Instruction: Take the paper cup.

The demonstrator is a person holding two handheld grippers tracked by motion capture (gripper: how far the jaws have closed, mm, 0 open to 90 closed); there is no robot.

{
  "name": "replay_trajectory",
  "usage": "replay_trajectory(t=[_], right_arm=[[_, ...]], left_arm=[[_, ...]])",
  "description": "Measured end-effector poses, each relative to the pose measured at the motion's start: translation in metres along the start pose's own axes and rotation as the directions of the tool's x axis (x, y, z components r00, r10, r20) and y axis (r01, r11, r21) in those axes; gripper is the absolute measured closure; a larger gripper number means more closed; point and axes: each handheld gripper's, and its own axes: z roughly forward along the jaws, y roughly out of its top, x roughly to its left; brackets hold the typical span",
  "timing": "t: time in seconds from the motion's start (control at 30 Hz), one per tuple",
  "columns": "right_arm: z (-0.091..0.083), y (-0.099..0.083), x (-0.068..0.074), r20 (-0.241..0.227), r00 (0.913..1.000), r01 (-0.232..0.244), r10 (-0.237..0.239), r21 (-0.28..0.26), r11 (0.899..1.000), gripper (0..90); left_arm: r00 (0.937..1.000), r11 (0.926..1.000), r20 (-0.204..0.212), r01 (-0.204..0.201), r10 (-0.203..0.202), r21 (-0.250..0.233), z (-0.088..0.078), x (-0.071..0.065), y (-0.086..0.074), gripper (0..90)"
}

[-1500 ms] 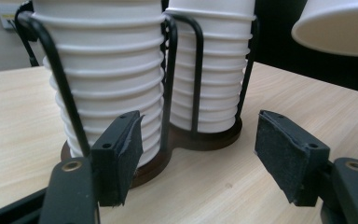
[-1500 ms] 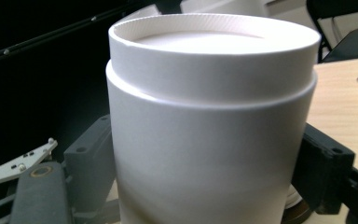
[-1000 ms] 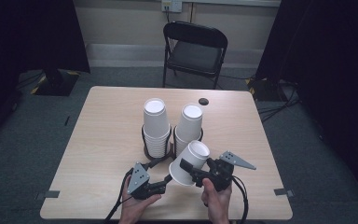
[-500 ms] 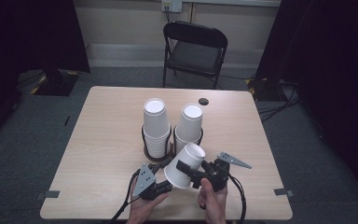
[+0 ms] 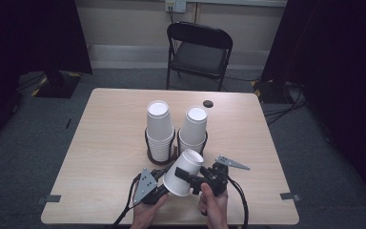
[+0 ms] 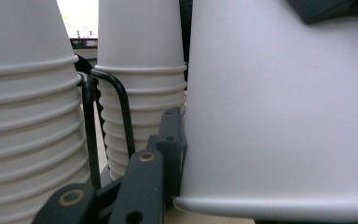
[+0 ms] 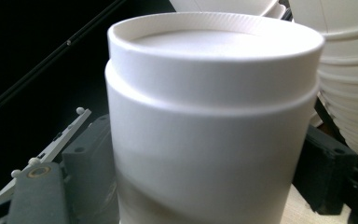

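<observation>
two cup stacks side by side mid-table | tilted cup before them | chair behind table

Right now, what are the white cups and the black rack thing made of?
The held cup looks like matte white paper: a rolled rim and a recessed bottom show in the right gripper view. The stacked cups match it, with ridged rims nested. The rack seems to be thin black wire, probably coated metal, bent in loops.
</observation>
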Motion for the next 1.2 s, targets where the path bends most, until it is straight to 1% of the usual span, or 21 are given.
replay_trajectory(t=[0.07,0.1,0.2,0.27,0.5,0.6,0.63,0.7,0.87,0.9,1.0,1.03,1.07,1.1,1.17,1.2], right_arm=[[0.0013,-0.0005,-0.0008,0.007,0.9999,0.008,-0.008,-0.002,1.0,17.4],[0.0017,-0.0007,-0.0013,0.023,0.9995,0.021,-0.021,-0.002,1.0,16.4],[0.0014,-0.001,-0.0011,0.033,0.9989,0.034,-0.034,-0.005,0.999,14.8],[0.0004,-0.0007,-0.0012,0.051,0.9975,0.05,-0.049,-0.011,0.999,13.7],[0.0004,-0.0013,-0.0016,0.062,0.9959,0.068,-0.067,-0.013,0.998,11.7],[0.0002,-0.0014,-0.0014,0.071,0.9951,0.071,-0.069,-0.013,0.997,10.9],[0.0001,-0.0014,-0.0015,0.072,0.9951,0.069,-0.067,-0.016,0.998,10.5],[0.0001,-0.0013,-0.0014,0.072,0.9952,0.067,-0.066,-0.018,0.998,10.4],[-0.0005,-0.001,-0.0009,0.07,0.9954,0.067,-0.065,-0.024,0.997,10.1],[-0.0015,-0.0013,-0.0009,0.067,0.9957,0.066,-0.064,-0.028,0.997,10.0],[-0.0032,-0.0017,-0.001,0.06,0.9968,0.056,-0.053,-0.037,0.998,9.9],[-0.0046,-0.0016,-0.0019,0.051,0.9975,0.05,-0.048,-0.044,0.998,9.7],[-0.0046,-0.0016,-0.0019,0.051,0.9975,0.05,-0.048,-0.044,0.998,9.7],[-0.0051,-0.0015,-0.0023,0.048,0.9977,0.049,-0.047,-0.047,0.998,9.6],[-0.0069,-0.0005,-0.003,0.052,0.9974,0.053,-0.05,-0.065,0.996,9.6],[-0.0069,-0.0005,-0.003,0.052,0.9974,0.053,-0.05,-0.065,0.996,9.6]], left_arm=[[0.9999,0.9999,0.013,0.011,-0.011,0.009,0.0004,0.0009,-0.0003,75.4],[0.9996,0.9997,0.018,0.019,-0.019,0.014,0.0007,0.0011,-0.0002,77.4],[0.9993,0.9995,0.025,0.025,-0.026,0.02,0.0007,0.0027,-0.0002,79.1],[0.9991,0.9993,0.029,0.032,-0.032,0.022,-0.0008,0.0039,-0.0003,79.8],[0.9983,0.9983,0.039,0.04,-0.042,0.041,-0.0025,0.0051,0.0004,81.0],[0.9981,0.998,0.041,0.044,-0.046,0.045,-0.0032,0.0054,0.0007,81.5],[0.9986,0.9983,0.037,0.036,-0.038,0.045,-0.0039,0.0059,0.0012,82.0],[0.9981,0.9979,0.036,0.05,-0.051,0.043,-0.0039,0.0055,0.0018,82.0],[0.9976,0.9977,0.042,0.053,-0.054,0.042,-0.0038,0.0067,0.0029,82.4],[0.9965,0.997,0.047,0.068,-0.07,0.037,-0.0038,0.0066,0.0033,82.6],[0.9966,0.9972,0.049,0.065,-0.067,0.036,-0.0035,0.0064,0.0046,82.9],[0.9938,0.9953,0.061,0.091,-0.093,0.031,-0.0031,0.0067,0.0049,83.4],[0.9938,0.9953,0.061,0.091,-0.093,0.031,-0.0031,0.0067,0.0049,83.5],[0.9926,0.9944,0.064,0.101,-0.103,0.03,-0.0027,0.007,0.0047,83.5],[0.9934,0.9954,0.069,0.09,-0.092,0.033,-0.0031,0.0068,0.005,83.9],[0.9934,0.9954,0.069,0.09,-0.092,0.033,-0.0031,0.0068,0.005,84.1]])
